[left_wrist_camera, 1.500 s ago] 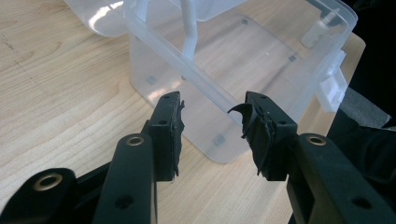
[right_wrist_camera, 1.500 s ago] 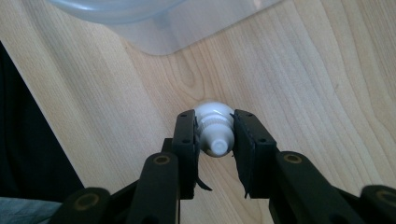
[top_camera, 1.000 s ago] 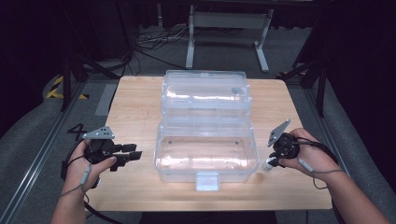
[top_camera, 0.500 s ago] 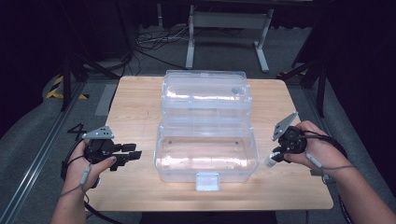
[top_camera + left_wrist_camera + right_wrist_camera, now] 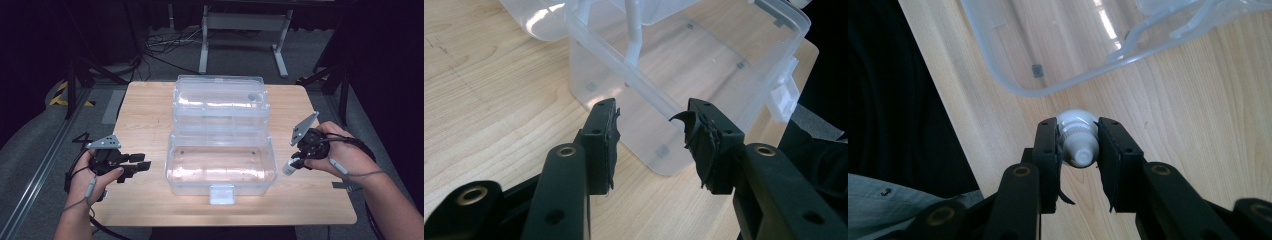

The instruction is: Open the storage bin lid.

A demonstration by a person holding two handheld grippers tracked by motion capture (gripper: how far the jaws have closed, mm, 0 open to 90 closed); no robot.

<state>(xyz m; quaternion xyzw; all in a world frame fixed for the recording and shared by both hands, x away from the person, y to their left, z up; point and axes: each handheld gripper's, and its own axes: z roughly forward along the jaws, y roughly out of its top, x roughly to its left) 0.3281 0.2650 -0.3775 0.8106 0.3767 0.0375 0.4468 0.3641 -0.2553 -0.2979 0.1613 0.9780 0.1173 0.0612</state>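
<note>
A clear plastic box [image 5: 172,165] stands open in the middle of the wooden table [image 5: 145,110], its lid [image 5: 220,100] thrown back toward the far side. My left gripper [image 5: 142,163] rests low at the box's left end. In the left gripper view its jaws [image 5: 651,127] stand open with nothing between them, aimed at the box corner [image 5: 664,165]. My right gripper [image 5: 296,161] hovers off the box's right end, shut on a small white capped tube [image 5: 288,168]. In the right gripper view, the tube [image 5: 1077,122] sits squeezed between both pads [image 5: 1048,145], cap toward the camera.
A white latch [image 5: 222,194] juts from the box's near wall. The table's near edge [image 5: 225,224] lies close to both forearms. Metal stand legs [image 5: 240,30] and cables [image 5: 160,42] lie on the floor beyond the table.
The right gripper has lifted off the table with the white tube held in it. The left gripper and the box have stayed put.
</note>
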